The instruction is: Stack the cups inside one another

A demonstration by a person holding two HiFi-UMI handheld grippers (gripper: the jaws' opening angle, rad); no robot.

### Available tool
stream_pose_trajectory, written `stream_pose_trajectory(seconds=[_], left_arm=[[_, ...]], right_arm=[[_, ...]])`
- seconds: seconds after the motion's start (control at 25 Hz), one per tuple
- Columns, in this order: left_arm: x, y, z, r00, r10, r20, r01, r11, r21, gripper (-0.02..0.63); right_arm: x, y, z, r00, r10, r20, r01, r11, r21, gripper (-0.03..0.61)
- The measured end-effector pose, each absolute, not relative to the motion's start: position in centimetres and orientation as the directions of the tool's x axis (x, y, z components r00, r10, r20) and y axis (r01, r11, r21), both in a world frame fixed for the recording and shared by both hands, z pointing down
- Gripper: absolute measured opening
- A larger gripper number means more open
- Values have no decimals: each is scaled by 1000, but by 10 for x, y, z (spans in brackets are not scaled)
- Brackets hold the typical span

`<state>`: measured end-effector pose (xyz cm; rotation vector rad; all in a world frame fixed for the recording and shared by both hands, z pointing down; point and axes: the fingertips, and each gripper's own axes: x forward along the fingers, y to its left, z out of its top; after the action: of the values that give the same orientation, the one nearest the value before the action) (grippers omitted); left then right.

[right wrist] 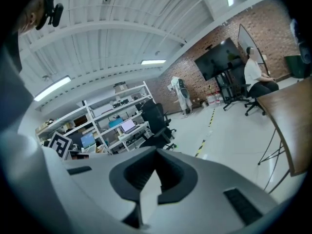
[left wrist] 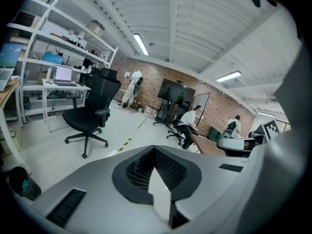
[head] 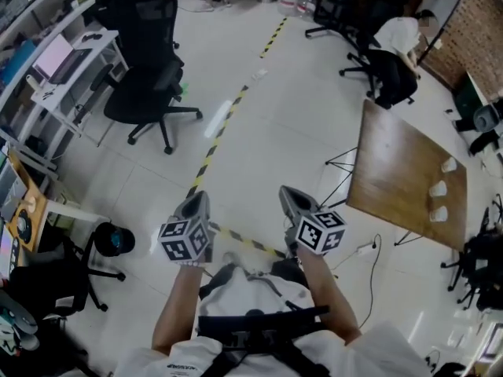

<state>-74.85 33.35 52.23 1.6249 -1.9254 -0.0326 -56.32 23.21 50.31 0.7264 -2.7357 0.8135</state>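
Three cups (head: 438,188) standing apart along counter (head: 393,171) right edge, left claw (head: 197,201) and right claw (head: 291,198) closed, empty, well apart from counter

left gripper (head: 198,204) and right gripper (head: 292,199) side by side above the floor (head: 275,132) | table (head: 393,163) well off to the right | three cups (head: 438,188) standing apart along its right edge

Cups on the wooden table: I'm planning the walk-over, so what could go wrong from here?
1. The three cups stand in a row close to the wooden table's end edge; a clumsy nudge might tip one off.
2. Left claw and right claw are both shut and empty; arriving unopened, they would likely knock cups over.
3. A power strip with its cable lies on the floor by the table legs, a possible trip.
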Motion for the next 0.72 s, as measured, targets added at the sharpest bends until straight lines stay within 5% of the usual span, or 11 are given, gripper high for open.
stream_pose_trajectory(seconds=[0.72], left_arm=[[-560,223,520,355,-835,421,-904,-190,384,-2]], right_arm=[[-372,203,508,-627,-713,313,-756,460,-467,5]])
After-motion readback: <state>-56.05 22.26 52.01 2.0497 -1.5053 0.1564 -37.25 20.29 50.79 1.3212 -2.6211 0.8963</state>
